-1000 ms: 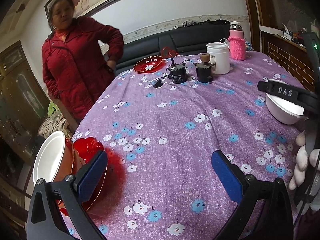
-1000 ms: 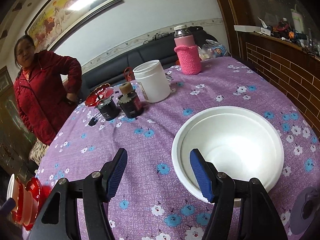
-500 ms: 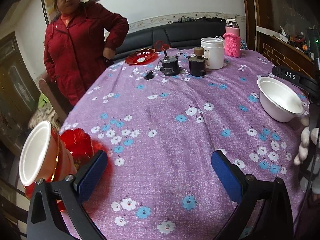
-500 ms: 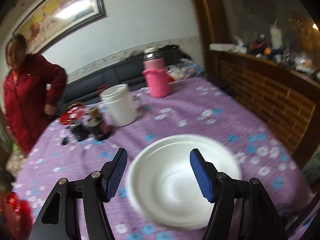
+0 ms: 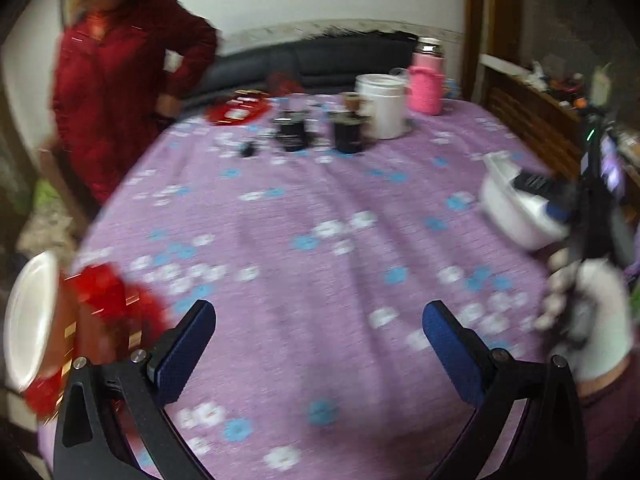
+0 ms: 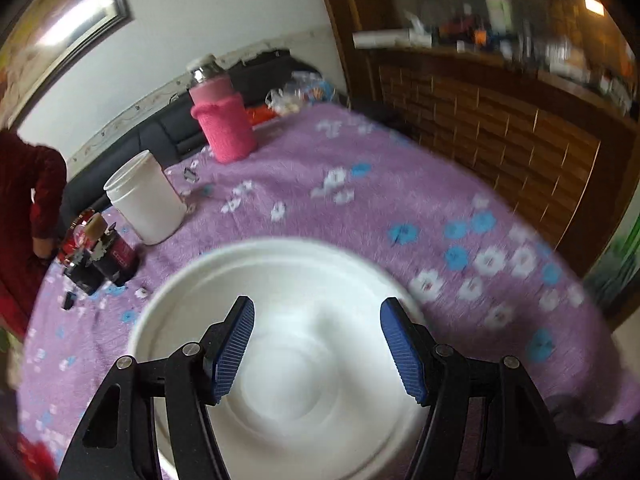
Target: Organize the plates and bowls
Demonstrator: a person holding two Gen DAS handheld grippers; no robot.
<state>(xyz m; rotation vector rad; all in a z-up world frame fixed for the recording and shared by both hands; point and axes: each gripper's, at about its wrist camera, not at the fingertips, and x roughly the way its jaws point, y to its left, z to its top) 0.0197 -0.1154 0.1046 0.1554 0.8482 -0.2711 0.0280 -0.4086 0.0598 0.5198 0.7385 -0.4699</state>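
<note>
Bowl (image 6: pixel 304 344), white, on desk (image 6: pixel 400 208) at right side, right gripper (image 6: pixel 316 320) spread wide above its hollow, pick-up step; next, straddle the rim and close; left gripper (image 5: pixel 316 344) released, idle.

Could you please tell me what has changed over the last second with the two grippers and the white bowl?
The right gripper has moved forward over the white bowl, fingers open above its interior, nothing gripped. The left gripper stays open over the tablecloth. The white jar and pink bottle stayed put.
</note>
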